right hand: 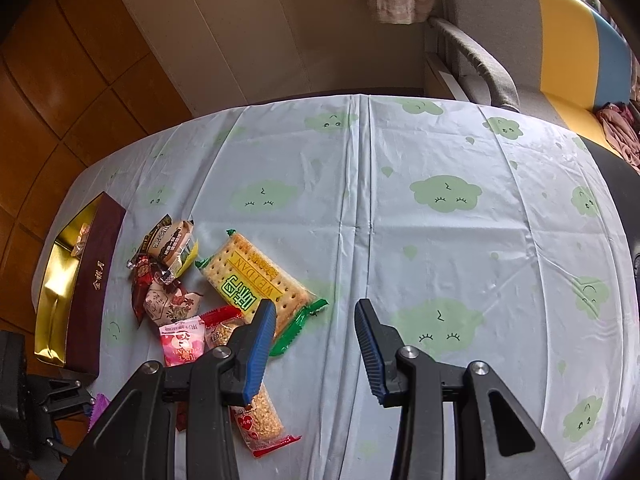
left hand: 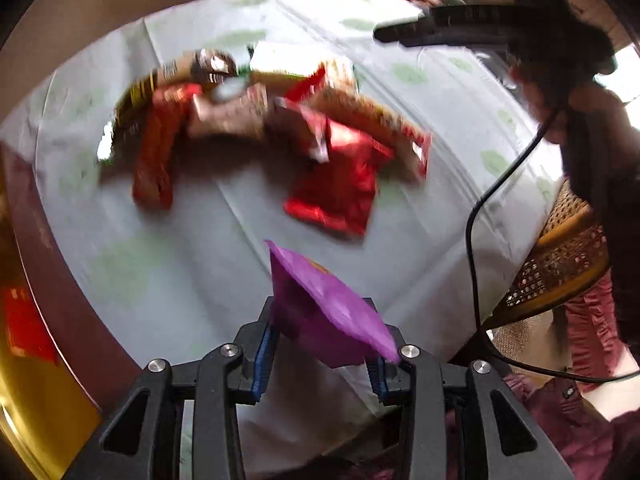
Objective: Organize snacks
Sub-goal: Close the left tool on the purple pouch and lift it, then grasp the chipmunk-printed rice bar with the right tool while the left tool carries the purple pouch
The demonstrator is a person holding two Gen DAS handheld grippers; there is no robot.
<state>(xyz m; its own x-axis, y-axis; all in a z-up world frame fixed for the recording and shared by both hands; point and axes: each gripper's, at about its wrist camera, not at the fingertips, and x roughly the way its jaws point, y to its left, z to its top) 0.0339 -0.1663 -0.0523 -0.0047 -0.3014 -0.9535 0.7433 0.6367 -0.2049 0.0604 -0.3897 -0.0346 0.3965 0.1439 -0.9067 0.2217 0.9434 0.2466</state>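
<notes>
Daylit room, one view smeared by motion, the other sharp.

The left wrist view was heavily blurred: the heap of red and brown foil snack packets [left hand: 256, 120] streaked into one another and their print was unreadable, while the crumpled purple wrapper [left hand: 332, 312] close to the lens was soft-edged. White glare burned out the right rim. The right wrist view was crisp, with lettering legible on the green-ended clear cracker pack [right hand: 256, 276]. Soft daylight came from the upper right; glare shone on the gold-lined maroon box [right hand: 76, 276]. The pale cloud-print tablecloth [right hand: 400, 220] bowed strongly toward dark, vignetted corners.
</notes>
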